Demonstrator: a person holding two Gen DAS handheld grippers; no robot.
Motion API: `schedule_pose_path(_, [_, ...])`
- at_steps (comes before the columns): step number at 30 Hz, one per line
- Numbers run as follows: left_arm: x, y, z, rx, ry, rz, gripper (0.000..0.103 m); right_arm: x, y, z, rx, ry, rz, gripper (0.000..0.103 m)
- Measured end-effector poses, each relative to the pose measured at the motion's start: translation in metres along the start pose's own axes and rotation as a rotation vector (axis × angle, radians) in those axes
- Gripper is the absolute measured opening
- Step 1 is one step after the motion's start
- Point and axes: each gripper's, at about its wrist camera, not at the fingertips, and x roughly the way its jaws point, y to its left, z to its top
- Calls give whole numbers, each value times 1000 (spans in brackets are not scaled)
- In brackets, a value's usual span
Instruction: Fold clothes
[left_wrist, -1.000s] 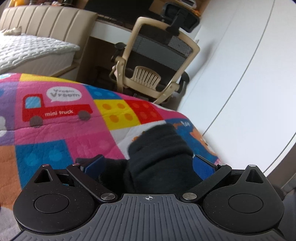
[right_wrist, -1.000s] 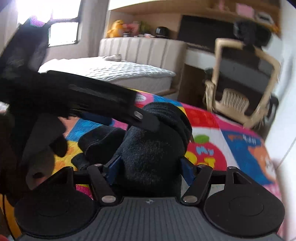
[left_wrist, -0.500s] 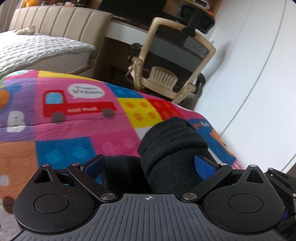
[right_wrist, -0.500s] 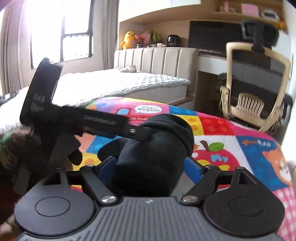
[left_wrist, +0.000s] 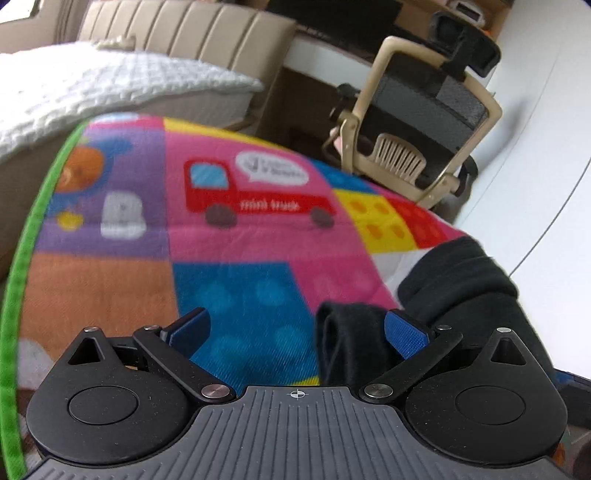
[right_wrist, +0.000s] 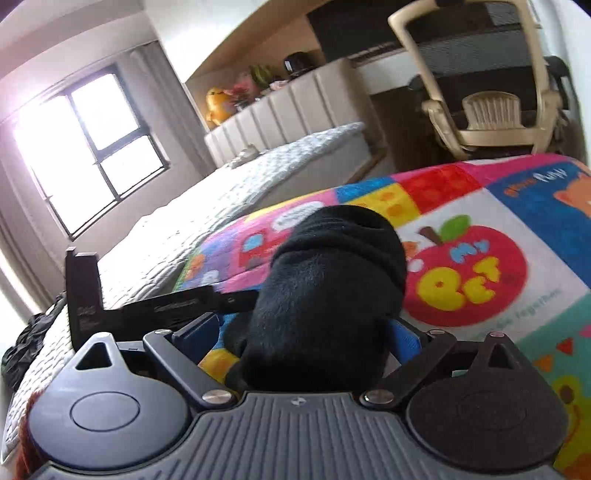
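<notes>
A black garment (right_wrist: 332, 280), rolled into a thick bundle, lies on the colourful play mat (right_wrist: 480, 266). My right gripper (right_wrist: 301, 332) has its jaws spread wide on either side of the bundle's near end and looks open. In the left wrist view the same black garment (left_wrist: 454, 280) lies at the right, with a fold touching the right blue pad (left_wrist: 404, 334). Open, my left gripper (left_wrist: 295, 330) has only mat between its pads. Part of the left gripper's frame (right_wrist: 166, 302) shows as a black bar left of the bundle.
The mat (left_wrist: 229, 284) has a green edge (left_wrist: 22, 258) on the left. Behind it stand a bed with a white quilt (left_wrist: 110, 85), a beige office chair (left_wrist: 424, 122) at a desk, and a white wall (left_wrist: 535, 166) to the right. Dark clothes (right_wrist: 26, 343) lie at the far left.
My left gripper has swung left, so the black garment sits at its right pad instead of between the jaws. The right gripper's fingers have spread wider around the bundle.
</notes>
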Motion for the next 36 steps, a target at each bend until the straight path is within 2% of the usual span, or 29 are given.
schedule_pose_path(1, [0,1,-1,-1,1,-3,103,1,-1,0,-4,7,-16,95])
schedule_pose_path(3, [-1,2,-1,-2,-6,-8,103,3,-2,-1,-17,21,-51,87])
schedule_pose_path(4, [-1,3,0,-10,-8,-15,103,3,0,-2,-43,23,-74,79])
schedule_pose_path(7, [-3,8,2,-42,-14,-32,103,2,14,-5,-143,8,-115,68])
schedule_pose_path(13, [-7,14,3,-81,-8,-47,103,6,44,-11,-319,-19,-178,68])
schedule_pose_path(18, [-23,2,9,-65,-46,-103,103,15,81,-25,-553,-19,-233,71])
schedule_pose_path(23, [-34,-16,15,-13,-70,-165,103,20,102,-37,-697,-6,-227,75])
schedule_pose_path(25, [-33,-23,15,17,-68,-171,103,20,104,-38,-708,-1,-206,77])
schedule_pose_path(29, [-25,-23,11,44,-57,-124,103,14,103,-35,-692,11,-147,79])
schedule_pose_path(33, [-19,-20,7,61,-54,-88,103,3,93,-26,-632,11,-65,79])
schedule_pose_path(36, [-18,-13,6,54,-59,-71,103,-8,80,-17,-569,-5,-35,82])
